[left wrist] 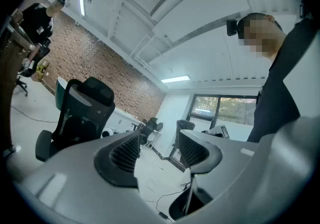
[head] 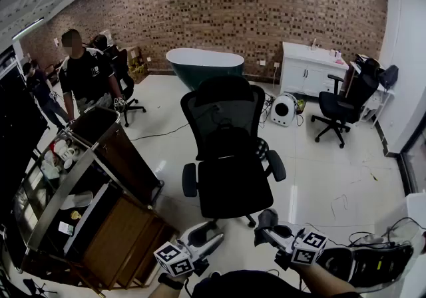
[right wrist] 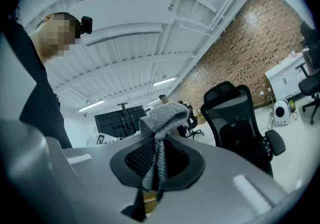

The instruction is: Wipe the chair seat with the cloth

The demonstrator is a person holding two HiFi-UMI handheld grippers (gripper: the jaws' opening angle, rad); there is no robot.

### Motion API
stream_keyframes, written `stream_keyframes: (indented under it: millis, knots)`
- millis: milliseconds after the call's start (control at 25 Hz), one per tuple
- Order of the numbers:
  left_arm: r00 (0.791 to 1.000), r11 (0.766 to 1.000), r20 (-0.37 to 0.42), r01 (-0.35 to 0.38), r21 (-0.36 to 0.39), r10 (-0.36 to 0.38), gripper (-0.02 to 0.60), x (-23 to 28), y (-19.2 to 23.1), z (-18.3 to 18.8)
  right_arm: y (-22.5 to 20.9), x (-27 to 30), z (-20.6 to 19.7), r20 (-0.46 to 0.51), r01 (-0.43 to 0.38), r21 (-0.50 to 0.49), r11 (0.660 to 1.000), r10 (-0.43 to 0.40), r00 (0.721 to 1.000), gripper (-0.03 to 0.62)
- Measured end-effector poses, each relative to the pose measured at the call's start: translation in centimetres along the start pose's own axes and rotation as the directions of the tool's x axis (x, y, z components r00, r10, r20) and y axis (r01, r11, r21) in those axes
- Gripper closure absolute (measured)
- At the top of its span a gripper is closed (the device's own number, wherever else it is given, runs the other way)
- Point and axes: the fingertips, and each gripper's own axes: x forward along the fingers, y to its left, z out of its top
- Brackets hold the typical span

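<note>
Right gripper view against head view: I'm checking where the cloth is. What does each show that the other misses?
Only the right gripper view: the grey cloth pinched in the shut right gripper. Only the head view: the left gripper and a wooden cart left of the chair. Both: the black mesh chair and the brick wall.

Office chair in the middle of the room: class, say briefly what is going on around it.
A person stands facing the black office chair, a gripper in each hand. The right gripper is shut on a grey cloth; the left gripper is open and empty. Both are short of the chair seat, so wiping has not begun.
</note>
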Motion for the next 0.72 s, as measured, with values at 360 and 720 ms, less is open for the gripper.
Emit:
stream_keyframes:
  millis: [360,720]
  knots:
    - [1.000,0.999,0.005,-0.025,0.034,0.024,0.311,2.4,-0.1,1.2,-2.4,-1.2,1.4,0.012,-0.013,-0.022,1.000,0.013,1.000,0.568]
    - [0.998,0.997,-0.003,-0.060,0.040,0.060,0.311,4.3,-0.6,0.4,-4.7,-2.8,1.7,-0.001,-0.039,-0.022,0.999,0.039,0.999,0.568]
